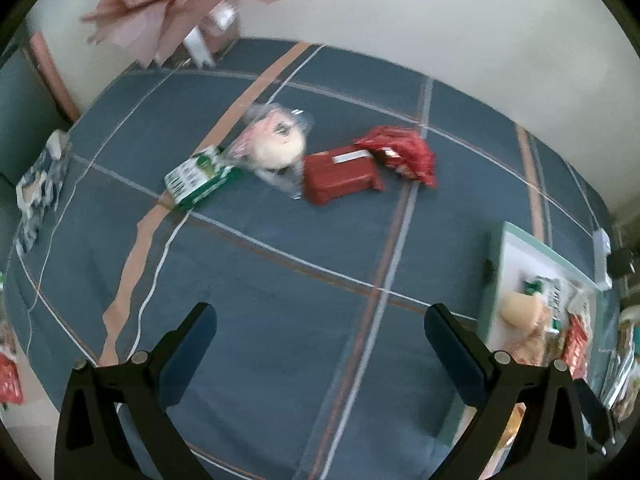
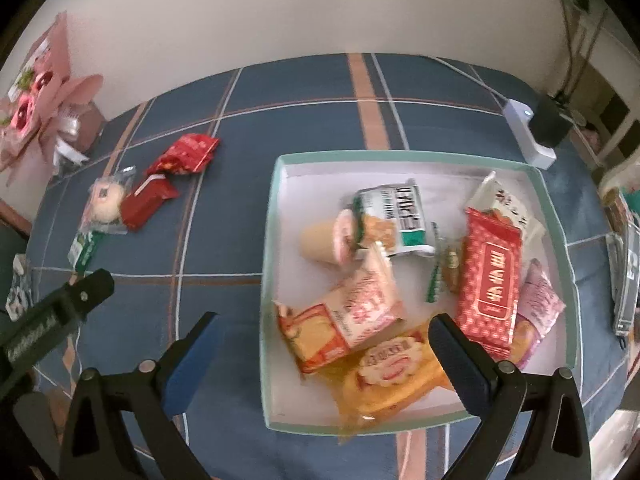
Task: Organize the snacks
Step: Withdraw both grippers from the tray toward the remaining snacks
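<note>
A pale green-rimmed white box [image 2: 276,216] sits on the blue plaid cloth and holds several snack packets, among them a red patterned packet [image 2: 490,276] and an orange cracker packet [image 2: 384,384]. It also shows at the right of the left wrist view [image 1: 504,248]. Loose on the cloth lie a green packet [image 1: 200,178], a clear-wrapped bun [image 1: 276,144], a red bar packet [image 1: 340,178] and a crumpled red packet [image 1: 404,154]. My left gripper [image 1: 320,344] is open and empty, above bare cloth well short of them. My right gripper [image 2: 326,344] is open and empty over the box's near edge.
A pink paper bouquet [image 2: 36,108] stands at the far left corner by the wall. A white power strip with a black plug [image 2: 532,132] lies beyond the box. A black-and-white packet [image 1: 38,188] lies at the cloth's left edge. More items crowd the right edge [image 2: 624,272].
</note>
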